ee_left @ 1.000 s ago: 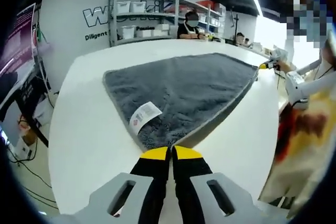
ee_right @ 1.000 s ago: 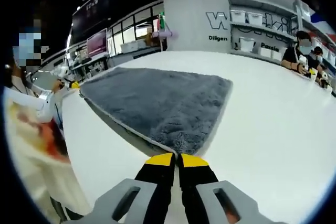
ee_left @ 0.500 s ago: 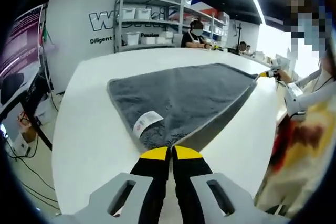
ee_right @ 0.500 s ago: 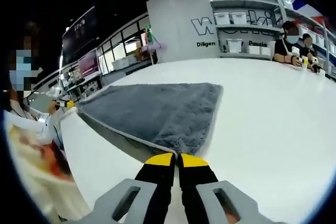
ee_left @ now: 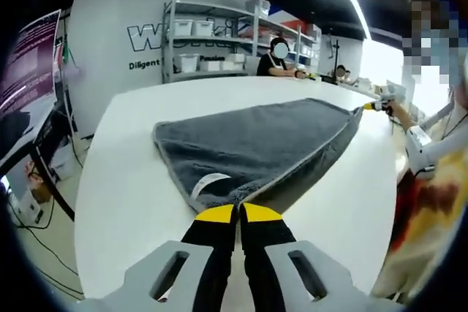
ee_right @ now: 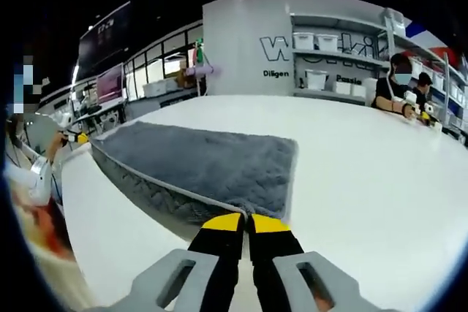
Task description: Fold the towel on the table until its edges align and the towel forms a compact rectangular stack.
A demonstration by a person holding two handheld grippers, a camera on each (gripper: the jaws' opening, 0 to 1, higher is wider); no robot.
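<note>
We are in a bright workshop with storage shelves [ee_left: 219,34] against the far wall, working at a broad white table [ee_left: 124,195]. Our left gripper [ee_left: 239,215] has its yellow-tipped jaws pressed together on one near corner of a grey towel [ee_left: 256,140]. Our right gripper [ee_right: 246,223] is likewise clamped tight on the other near corner. Between the two corners the near edge hangs lifted off the table, and shadow shows beneath it. The far part of the towel lies flat on the table. A white care label [ee_left: 210,183] curls just beyond the left corner. Across the table, a person [ee_left: 280,58] sits by the shelves.

We judge this to be the first fold in progress, with the near edge raised. The next move calls for carrying both corners together over to the far edge and laying them down squarely on it.
</note>
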